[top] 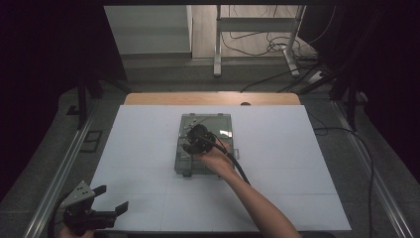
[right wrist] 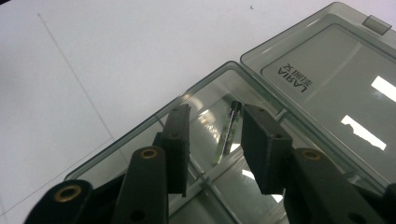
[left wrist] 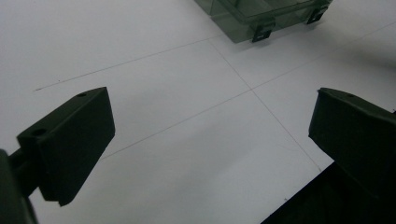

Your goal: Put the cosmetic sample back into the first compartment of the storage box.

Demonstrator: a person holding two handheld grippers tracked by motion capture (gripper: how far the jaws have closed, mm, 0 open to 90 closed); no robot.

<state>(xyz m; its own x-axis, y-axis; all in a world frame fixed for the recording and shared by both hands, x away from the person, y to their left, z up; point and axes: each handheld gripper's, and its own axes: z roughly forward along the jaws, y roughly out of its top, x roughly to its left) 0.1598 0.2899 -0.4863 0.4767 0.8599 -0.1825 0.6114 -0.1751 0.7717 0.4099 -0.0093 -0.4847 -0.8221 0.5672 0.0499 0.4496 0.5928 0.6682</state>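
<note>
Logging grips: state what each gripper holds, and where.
Nothing held. Right gripper stands open over the open box, a slim tool lying loose between its jaws; left gripper open.

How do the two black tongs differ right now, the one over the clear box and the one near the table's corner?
The right tongs hang over the open clear box, jaws parted narrowly around a thin dark rod lying in a compartment, not pressing it. The left tongs sit at the near left corner above the bare white table, jaws spread wide, nothing between them. Both are black, two-jawed and hand-held.
</note>
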